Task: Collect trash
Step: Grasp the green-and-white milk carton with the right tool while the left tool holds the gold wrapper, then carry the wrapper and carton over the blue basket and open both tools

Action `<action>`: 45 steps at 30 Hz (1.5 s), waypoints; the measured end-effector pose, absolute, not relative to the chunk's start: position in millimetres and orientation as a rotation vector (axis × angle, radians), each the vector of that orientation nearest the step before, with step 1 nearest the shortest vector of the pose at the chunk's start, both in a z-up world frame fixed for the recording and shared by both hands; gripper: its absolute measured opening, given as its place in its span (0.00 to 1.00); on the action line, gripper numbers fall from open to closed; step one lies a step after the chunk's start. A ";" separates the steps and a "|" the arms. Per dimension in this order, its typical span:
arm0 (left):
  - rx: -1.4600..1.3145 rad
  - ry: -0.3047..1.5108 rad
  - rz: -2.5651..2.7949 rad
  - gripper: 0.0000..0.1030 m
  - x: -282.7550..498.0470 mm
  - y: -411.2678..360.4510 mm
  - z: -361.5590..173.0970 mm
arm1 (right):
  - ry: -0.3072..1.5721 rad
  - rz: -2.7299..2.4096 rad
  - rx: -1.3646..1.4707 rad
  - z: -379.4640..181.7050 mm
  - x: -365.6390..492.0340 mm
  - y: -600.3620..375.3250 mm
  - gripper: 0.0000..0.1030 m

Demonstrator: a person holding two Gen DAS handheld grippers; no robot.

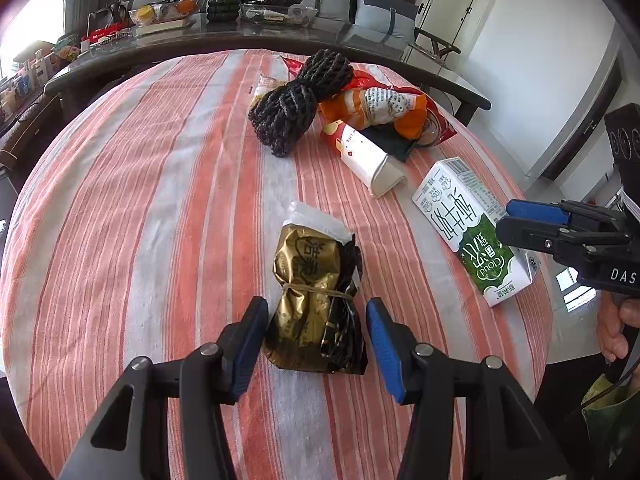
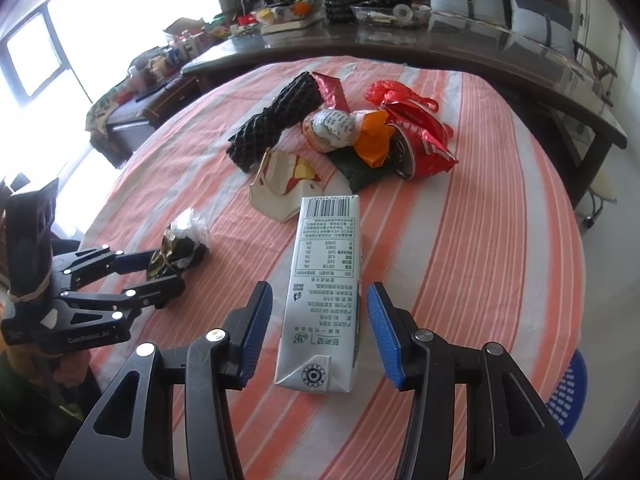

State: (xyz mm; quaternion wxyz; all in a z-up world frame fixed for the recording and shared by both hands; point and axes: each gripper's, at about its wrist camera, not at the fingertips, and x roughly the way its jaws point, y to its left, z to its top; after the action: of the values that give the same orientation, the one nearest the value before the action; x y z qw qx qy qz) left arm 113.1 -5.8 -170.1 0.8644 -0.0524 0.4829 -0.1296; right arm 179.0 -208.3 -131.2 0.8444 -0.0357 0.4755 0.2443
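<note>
we see left tongs (image 1: 316, 336) parted, straddling gold packet (image 1: 314, 304) | right tongs (image 2: 320, 326) parted astride milk carton (image 2: 324, 292), long axis along fingers | pads clear

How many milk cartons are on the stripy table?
1. The white and green paper milk carton lies flat between the right claw's open fingers; others may hide in the trash pile behind.

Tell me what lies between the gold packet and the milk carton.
Only bare striped cloth lies between the gold packet and the milk carton, clearest in the left wrist view.
</note>
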 end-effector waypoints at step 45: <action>0.136 1.039 -0.846 0.35 178.2 -420.8 -149.9 | 0.953 -0.112 0.351 -141.2 139.1 -582.2 0.37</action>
State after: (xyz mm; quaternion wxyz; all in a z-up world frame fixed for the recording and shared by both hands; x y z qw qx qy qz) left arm 178.2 -420.8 -149.9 0.7816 0.0631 0.4812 -0.3918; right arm 139.1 -582.2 -141.2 0.8723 0.1682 0.4559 -0.0537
